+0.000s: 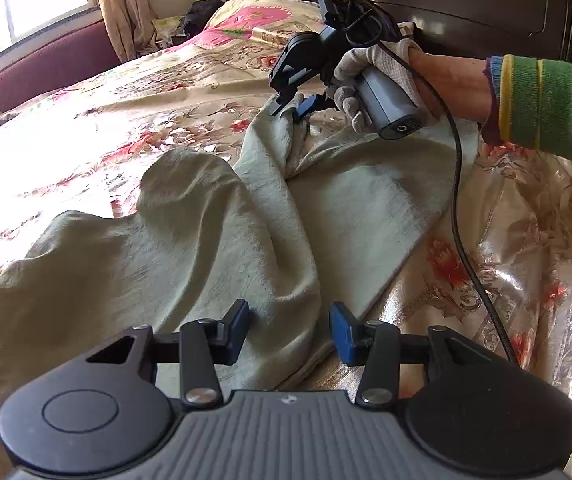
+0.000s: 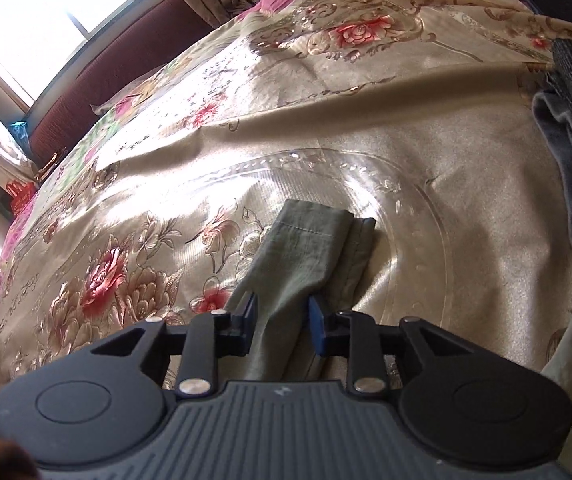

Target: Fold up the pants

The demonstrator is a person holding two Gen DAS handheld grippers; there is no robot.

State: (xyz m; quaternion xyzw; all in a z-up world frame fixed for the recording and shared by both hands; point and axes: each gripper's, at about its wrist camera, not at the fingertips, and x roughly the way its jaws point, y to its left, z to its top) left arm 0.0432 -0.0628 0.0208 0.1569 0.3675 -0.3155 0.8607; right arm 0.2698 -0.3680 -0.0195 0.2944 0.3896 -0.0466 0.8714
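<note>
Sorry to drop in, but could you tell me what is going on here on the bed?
A person is folding a pair of pale green pants on a bed with a floral bedspread, a handheld gripper in each hand. The right gripper, held in a gloved hand, has a bunched part of the pants between its fingers, lifted a little off the bedspread. The left gripper hangs over the near edge of the pants, its fingers apart and clamping nothing. The pants lie rumpled, not yet neatly folded.

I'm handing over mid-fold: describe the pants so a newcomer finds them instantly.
Start from the floral satin bedspread that covers the bed. Across it lies a rumpled stretch of pale grey-green cloth, the pants, with the right gripper at their far end. They are the only plain, matte fabric on that shiny, flowered cover.
</note>
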